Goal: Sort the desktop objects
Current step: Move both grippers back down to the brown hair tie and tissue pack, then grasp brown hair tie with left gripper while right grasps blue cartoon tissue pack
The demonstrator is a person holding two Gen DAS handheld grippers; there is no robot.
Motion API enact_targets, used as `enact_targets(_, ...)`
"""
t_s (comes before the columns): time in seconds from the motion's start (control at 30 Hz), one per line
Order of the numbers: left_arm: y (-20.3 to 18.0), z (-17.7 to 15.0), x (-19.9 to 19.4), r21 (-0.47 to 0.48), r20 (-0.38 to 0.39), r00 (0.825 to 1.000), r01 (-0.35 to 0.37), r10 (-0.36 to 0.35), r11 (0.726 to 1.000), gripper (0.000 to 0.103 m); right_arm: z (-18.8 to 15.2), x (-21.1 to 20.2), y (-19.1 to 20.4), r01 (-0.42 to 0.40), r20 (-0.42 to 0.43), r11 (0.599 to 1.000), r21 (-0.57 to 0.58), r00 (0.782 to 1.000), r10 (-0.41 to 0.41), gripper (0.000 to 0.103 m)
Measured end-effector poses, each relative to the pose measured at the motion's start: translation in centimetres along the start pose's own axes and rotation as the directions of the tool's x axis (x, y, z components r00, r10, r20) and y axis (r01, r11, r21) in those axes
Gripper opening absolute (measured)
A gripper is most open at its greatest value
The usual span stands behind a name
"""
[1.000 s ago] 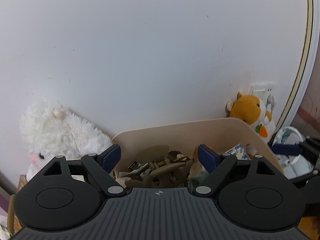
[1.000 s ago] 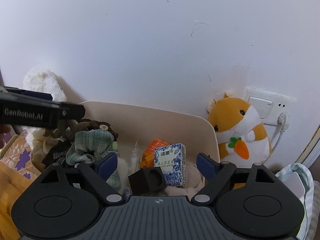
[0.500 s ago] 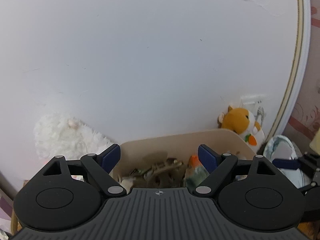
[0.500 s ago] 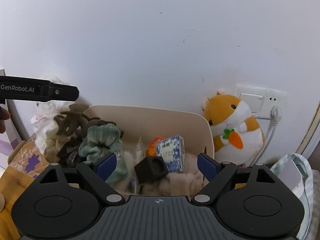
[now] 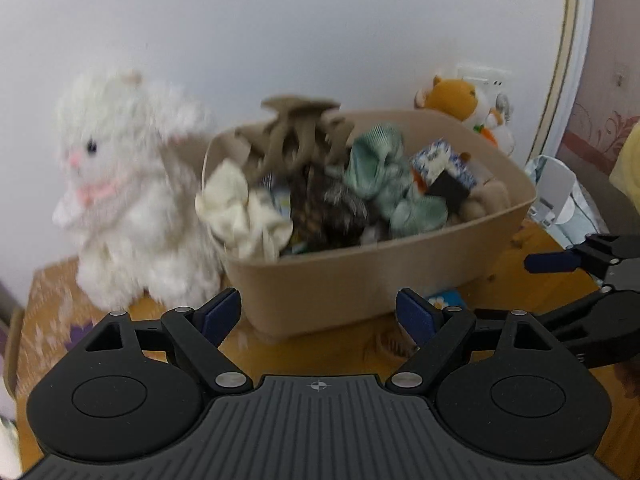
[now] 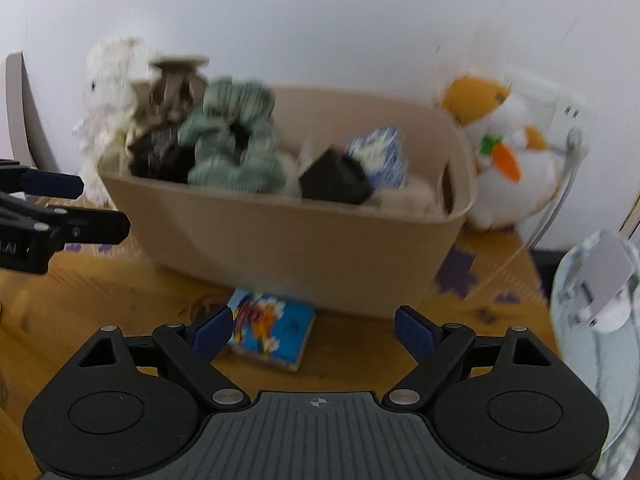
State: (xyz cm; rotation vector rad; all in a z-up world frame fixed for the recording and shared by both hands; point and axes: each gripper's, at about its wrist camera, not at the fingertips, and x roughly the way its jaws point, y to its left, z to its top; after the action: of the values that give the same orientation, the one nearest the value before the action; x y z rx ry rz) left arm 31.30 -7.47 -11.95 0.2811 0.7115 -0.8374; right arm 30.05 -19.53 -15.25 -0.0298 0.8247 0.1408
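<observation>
A small blue packet [image 6: 269, 327] with a bright cartoon print is lying flat on the tabletop [image 6: 120, 300], touching the beige bin [image 6: 296, 248] that is brimming with scrunchies. Both views have dipped from the wall to the tabletop, suggesting the packet goes next. The right claw [image 6: 312, 330] and left claw [image 5: 318, 314] are hanging spread and empty.

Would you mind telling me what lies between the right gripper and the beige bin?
A small blue packet lies flat on the wooden desk, just before the beige bin and ahead of the open right gripper. The right wrist view shows it.
</observation>
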Motion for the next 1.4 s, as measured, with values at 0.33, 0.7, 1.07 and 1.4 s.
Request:
enact_targets(0.33, 0.5, -2.7, 2.0, -0.035, -0.078, 0.997, -0.025, 0.022, 0.999, 0.086, 0.5, 4.2, 3.2, 0.039, -0.061, 0.998, -0.038, 0.997, -0.042, 0.09)
enact_targets(0.7, -1.7, -2.8, 3.8, -0.066, -0.119, 0.992, 0.033, -0.041, 0.997, 0.086, -0.7, 4.5, -0.3, 0.089, -0.104, 0.996, -0.002, 0.991, -0.089, 0.09)
enact_targets(1.07, -4.0, -2.9, 7.2, -0.119, -0.21, 0.977, -0.057, 0.031, 0.991, 0.086, -2.0, 4.6, -2.0, 0.045, -0.119, 0.989, -0.141, 0.991, -0.062, 0.09)
enact_targets(1.4, -4.7, -3.1, 8.7, -0.16, -0.272, 0.957, -0.151, 0.103, 0.976, 0.083, -3.4, 4.1, -2.2, 0.031, -0.085, 0.987, -0.159, 0.995, -0.045, 0.084)
